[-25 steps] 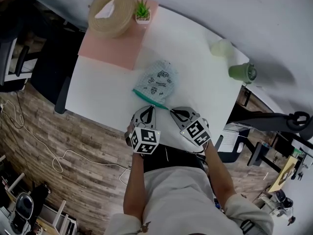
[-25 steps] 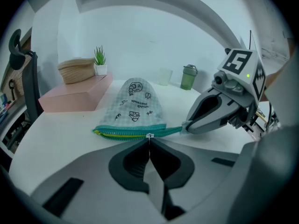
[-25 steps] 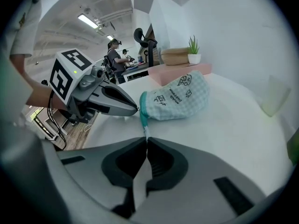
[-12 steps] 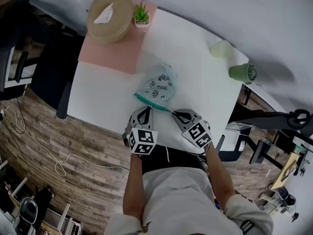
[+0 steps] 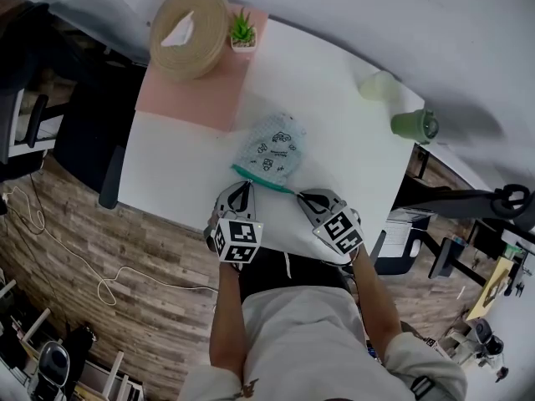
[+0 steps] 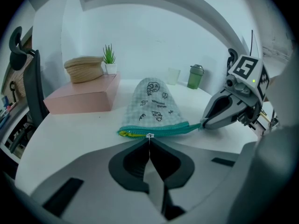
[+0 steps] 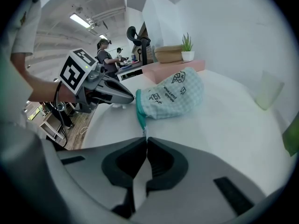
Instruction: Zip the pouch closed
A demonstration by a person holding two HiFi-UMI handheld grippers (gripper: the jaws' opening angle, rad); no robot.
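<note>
— What is found around the pouch, and how many of each thing?

— One pale green checked fabric pouch (image 5: 272,147) with small printed drawings is laid flat on the white worktop (image 5: 334,153), near its front edge. Behind it, well apart, one pink rectangular block (image 5: 196,90) is seen. One round woven straw basket (image 5: 188,19) and one small potted green plant (image 5: 243,30) are set on that block. Toward the right rear, one translucent pale cup (image 5: 378,84) and one green lidded tumbler (image 5: 414,124) are stood near each other. One black office chair (image 5: 84,115) is placed off the worktop's left side. All of these are kept well away from the zip, on the far side of the pouch from the grippers.

— And the grippers?

— Two are counted. The jaws of the left gripper (image 6: 149,141) are pressed together on the small silver zip pull (image 6: 150,136), at the pouch's near edge. The jaws of the right gripper (image 7: 145,141) are pinched on the right end of the teal zip (image 6: 161,130), which is stretched straight between the two. Left of the pull a short stretch is seen open, with yellow lining shown; the rest is seen closed.
</note>
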